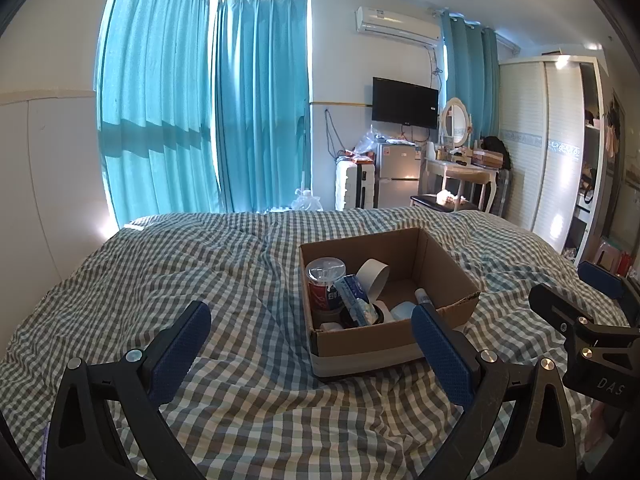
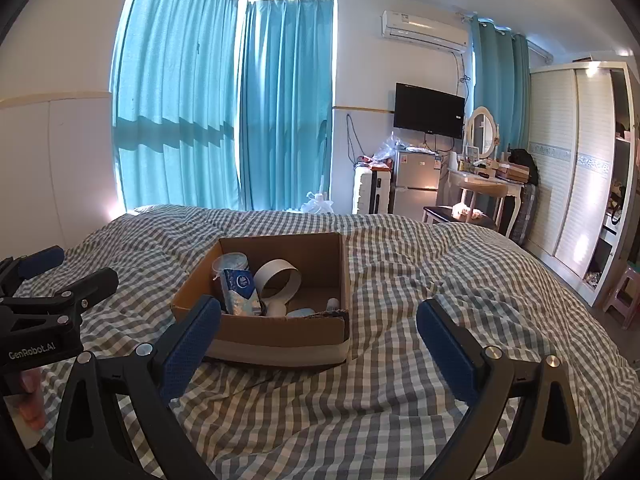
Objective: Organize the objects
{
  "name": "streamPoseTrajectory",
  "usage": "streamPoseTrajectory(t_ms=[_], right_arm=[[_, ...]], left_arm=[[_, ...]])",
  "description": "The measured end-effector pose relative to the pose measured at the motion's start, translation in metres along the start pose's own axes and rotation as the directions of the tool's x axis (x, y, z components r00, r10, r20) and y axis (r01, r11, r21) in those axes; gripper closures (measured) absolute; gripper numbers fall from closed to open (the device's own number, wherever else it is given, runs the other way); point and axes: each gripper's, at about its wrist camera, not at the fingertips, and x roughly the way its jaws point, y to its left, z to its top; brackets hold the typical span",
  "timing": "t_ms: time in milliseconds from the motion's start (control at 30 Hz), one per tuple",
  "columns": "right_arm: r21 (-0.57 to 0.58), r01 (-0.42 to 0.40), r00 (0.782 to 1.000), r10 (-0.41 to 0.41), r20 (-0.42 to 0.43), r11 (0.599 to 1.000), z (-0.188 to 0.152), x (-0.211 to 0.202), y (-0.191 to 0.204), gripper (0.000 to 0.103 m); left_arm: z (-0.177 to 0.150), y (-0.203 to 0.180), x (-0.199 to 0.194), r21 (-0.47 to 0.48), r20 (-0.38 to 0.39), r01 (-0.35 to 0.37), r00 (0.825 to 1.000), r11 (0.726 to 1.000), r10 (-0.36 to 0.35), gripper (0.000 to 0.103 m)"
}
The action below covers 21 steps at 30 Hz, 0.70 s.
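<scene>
The box (image 1: 404, 280) sits on the bed (image 1: 240, 280), ahead and right of my left gripper (image 1: 312, 344), ahead-left of my right gripper (image 2: 320, 340). Both sets of fingers are spread wide and empty; the left is nearer.

— Where is the box from my claws?
— The box (image 1: 384, 280) sits on the bed (image 1: 200, 272), ahead between my left claw (image 1: 312, 340) and right claw (image 2: 318, 334). Inside: a cup (image 1: 325, 280) at left, a tape roll (image 1: 374, 276) beside it.
</scene>
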Motion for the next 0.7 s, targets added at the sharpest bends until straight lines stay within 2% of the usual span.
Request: streamPoseTrajectory(t_ms=[700], right_arm=[[0.021,-0.005,1.0,0.005,-0.006,1.0,-0.0005,-0.0021,-0.0016,0.004]], left_arm=[[-0.0031,-0.0037,0.003,0.01,-0.004,-0.002,1.0,1.0,0.002,0.0]])
